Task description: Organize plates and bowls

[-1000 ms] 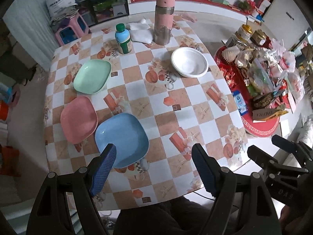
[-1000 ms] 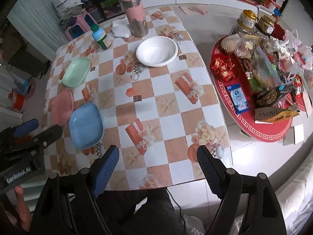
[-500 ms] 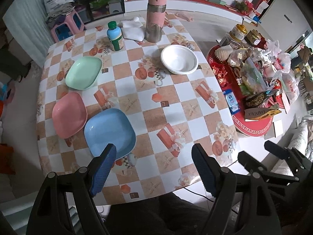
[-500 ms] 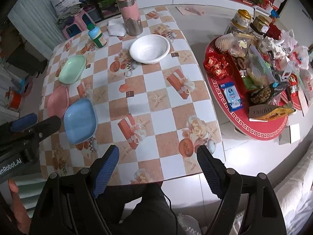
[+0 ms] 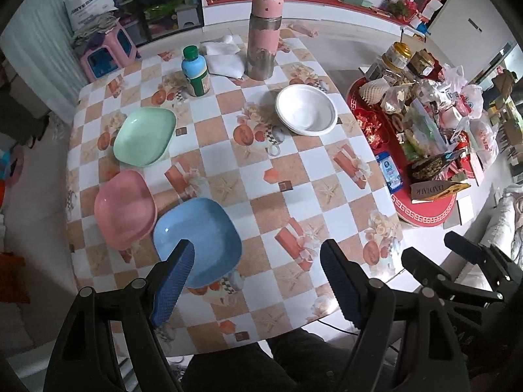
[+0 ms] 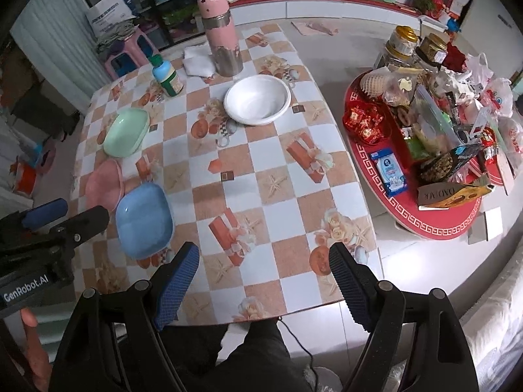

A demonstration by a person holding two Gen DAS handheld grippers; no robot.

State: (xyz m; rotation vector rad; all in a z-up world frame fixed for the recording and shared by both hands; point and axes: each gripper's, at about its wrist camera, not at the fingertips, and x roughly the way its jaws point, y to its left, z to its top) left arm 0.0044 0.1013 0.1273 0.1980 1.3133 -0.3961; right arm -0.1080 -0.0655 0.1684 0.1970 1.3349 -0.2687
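Observation:
Three square plates lie along the left side of the checkered table: a green plate farthest, a pink plate in the middle, and a blue plate nearest. A white bowl sits alone at the far right. My left gripper hovers open and empty high above the near edge, its left fingertip over the blue plate. The right gripper is likewise open and empty over the near edge; the blue plate, pink plate, green plate and white bowl show in its view.
At the table's far end stand a pink thermos, a green-capped bottle and a white cloth. A low red round table piled with snacks stands to the right. A person's dark trousers show below the near edge.
Both views shifted only slightly. The plates and the bowl lie where they were, and both grippers stay open.

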